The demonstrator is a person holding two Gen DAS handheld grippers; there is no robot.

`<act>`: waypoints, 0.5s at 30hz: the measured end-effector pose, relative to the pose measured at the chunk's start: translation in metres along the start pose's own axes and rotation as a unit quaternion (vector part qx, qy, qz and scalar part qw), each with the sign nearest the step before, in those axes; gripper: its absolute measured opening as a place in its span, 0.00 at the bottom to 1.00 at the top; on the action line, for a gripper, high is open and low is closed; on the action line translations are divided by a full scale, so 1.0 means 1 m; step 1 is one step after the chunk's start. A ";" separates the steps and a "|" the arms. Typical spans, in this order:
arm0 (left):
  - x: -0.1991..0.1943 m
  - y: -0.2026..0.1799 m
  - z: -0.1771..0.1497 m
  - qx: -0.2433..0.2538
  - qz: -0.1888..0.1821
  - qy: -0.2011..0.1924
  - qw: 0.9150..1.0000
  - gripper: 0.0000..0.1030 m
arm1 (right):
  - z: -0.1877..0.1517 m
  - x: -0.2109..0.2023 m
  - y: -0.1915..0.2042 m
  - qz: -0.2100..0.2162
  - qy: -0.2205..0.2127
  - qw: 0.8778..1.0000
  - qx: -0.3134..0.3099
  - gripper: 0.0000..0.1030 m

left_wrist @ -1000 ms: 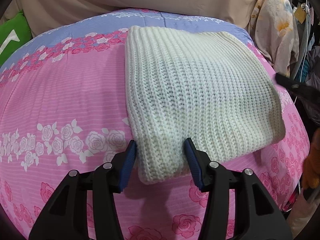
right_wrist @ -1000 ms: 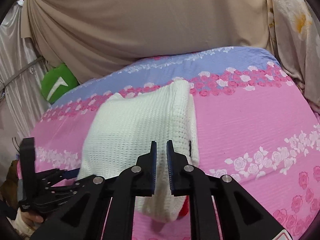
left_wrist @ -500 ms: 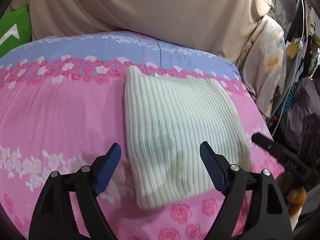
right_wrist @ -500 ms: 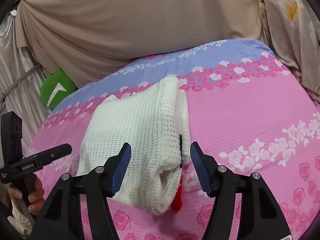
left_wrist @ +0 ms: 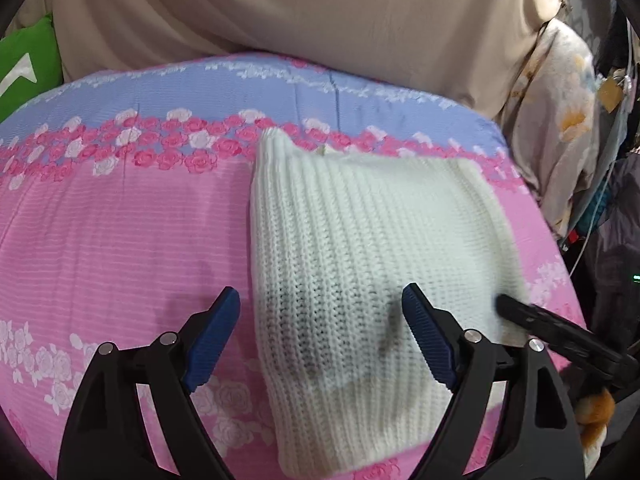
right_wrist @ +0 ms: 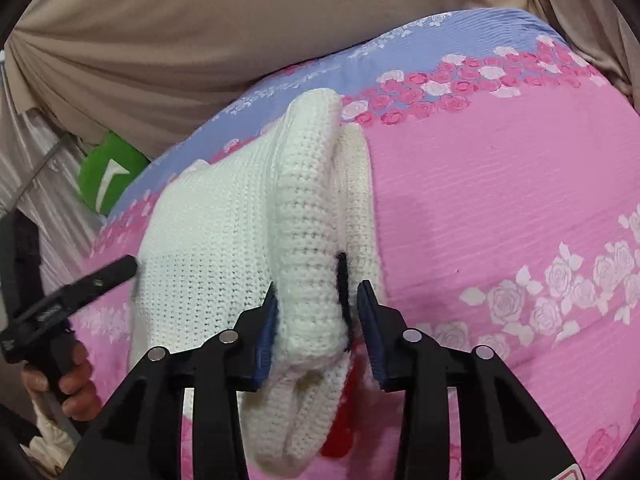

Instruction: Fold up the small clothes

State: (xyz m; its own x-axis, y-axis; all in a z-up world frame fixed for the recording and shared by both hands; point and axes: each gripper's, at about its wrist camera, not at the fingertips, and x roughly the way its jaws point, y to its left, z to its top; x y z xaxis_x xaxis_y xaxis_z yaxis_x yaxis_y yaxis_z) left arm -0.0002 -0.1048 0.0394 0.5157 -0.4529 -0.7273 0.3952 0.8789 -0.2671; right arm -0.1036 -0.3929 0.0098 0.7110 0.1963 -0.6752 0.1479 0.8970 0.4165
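A folded white knit garment (left_wrist: 372, 272) lies on the pink floral bedspread (left_wrist: 120, 248). My left gripper (left_wrist: 320, 344) is open and hovers over the garment's near left corner, holding nothing. In the right wrist view the garment (right_wrist: 224, 248) shows its thick folded right edge, with a bit of red and a black mark under the fold. My right gripper (right_wrist: 316, 332) is open, its blue pads either side of that folded edge. The right gripper's tip shows in the left wrist view (left_wrist: 520, 312). The left gripper shows at the left of the right wrist view (right_wrist: 80, 284).
A beige curtain (left_wrist: 320, 20) hangs behind the bed. A green cushion (left_wrist: 24, 72) sits at the back left. Floral fabric and hanging clothes (left_wrist: 560, 120) crowd the right side. The bedspread has a blue band (left_wrist: 200, 88) at the far edge.
Both grippers have opened. The left one let go of the garment's near edge and pulled back. The right one opened and moved in onto the folded right edge.
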 end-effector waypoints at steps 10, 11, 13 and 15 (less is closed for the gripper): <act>0.036 0.007 0.006 -0.042 -0.055 0.060 0.996 0.93 | 0.006 0.035 -0.014 0.023 0.044 0.997 0.059 0.72; 0.040 0.006 0.006 -0.045 -0.057 0.065 0.995 0.94 | 0.007 0.037 -0.014 0.026 0.044 0.997 0.059 0.74; 0.045 0.004 0.007 -0.049 -0.058 0.069 0.995 0.96 | 0.011 0.041 -0.012 0.031 0.044 0.997 0.056 0.76; 0.049 0.001 0.008 -0.051 -0.058 0.069 0.995 0.96 | 0.015 0.045 -0.010 0.037 0.044 0.997 0.056 0.79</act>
State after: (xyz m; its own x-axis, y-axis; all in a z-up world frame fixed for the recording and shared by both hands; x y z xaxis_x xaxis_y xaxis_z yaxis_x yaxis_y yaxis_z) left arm 0.0317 -0.1276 0.0086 0.3599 -0.5334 -0.7655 0.3623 0.8360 -0.4122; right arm -0.0627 -0.3988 -0.0159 0.6605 0.2987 -0.6889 0.1762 0.8302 0.5289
